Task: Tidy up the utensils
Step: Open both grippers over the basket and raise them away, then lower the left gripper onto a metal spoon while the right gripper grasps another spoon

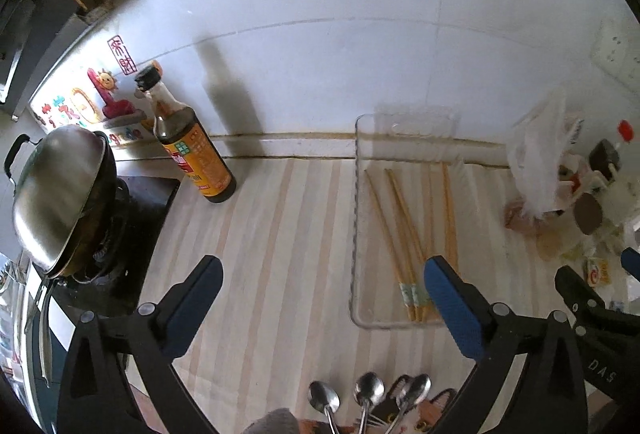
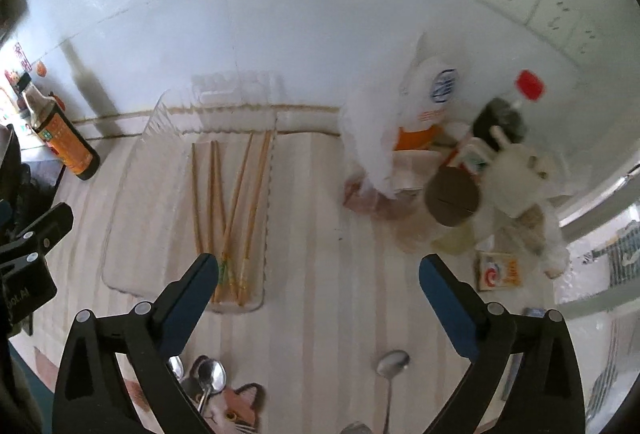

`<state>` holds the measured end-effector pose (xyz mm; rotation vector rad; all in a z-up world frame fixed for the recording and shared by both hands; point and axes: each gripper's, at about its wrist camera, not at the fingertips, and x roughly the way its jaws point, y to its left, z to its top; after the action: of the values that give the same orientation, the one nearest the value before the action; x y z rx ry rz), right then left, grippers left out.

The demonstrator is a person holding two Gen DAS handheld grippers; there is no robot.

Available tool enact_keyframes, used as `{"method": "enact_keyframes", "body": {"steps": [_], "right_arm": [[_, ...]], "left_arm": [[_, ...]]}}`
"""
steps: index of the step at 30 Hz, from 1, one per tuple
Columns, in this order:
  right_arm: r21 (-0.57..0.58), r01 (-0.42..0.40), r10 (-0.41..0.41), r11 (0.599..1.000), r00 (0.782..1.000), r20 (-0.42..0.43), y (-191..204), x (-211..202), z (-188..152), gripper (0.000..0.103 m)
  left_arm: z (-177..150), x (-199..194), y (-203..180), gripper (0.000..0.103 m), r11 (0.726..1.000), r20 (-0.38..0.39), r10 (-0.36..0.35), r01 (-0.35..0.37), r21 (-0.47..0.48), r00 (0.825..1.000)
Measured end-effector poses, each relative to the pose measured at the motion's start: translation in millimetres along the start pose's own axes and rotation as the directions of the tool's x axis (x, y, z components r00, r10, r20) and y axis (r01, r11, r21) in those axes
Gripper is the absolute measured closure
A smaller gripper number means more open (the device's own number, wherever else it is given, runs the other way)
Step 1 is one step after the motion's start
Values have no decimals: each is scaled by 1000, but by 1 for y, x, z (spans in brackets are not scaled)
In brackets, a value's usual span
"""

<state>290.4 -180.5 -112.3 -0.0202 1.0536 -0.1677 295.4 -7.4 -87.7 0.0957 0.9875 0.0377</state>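
Left wrist view: left gripper point(image 1: 322, 298) wide open, empty, three spoons point(image 1: 370, 400) below it, bowls toward the wall, chopsticks point(image 1: 412, 234) lengthwise in clear tray point(image 1: 356, 234) at its right finger; right wrist view: right gripper point(image 2: 318, 292) wide open, empty, lone spoon point(image 2: 390, 374) between fingers, bowl wallward.

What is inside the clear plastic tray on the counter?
Inside the clear tray lie wooden chopsticks, all in its right compartment; the left compartment looks bare. The right gripper finger hides a few chopstick ends. The spoons lie outside, nearer the camera.
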Motion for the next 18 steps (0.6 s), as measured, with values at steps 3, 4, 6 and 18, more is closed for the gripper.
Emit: {"method": "enact_keyframes", "body": {"steps": [3,4,6,18], "right_arm": [[12,9,-9,1000,999,49,-7,-24,-7,1],[15,10,-11,1000,998,63,-10,-32,-8,1],[22,6,-8,1000,996,84,-13,-45,-10,1],[110,-100,82,989,984,158,-32,-108,-37,1]], "left_arm": [[-7,-20,0,0,1000,37,-16,16,-4,999],[-10,-27,0,0,1000,50,-18,18,-10,999],[-15,-41,1,0,1000,70,-27,28,-13,997],[-42,-78,12,0,999,98,5,-1,-45,995]]}}
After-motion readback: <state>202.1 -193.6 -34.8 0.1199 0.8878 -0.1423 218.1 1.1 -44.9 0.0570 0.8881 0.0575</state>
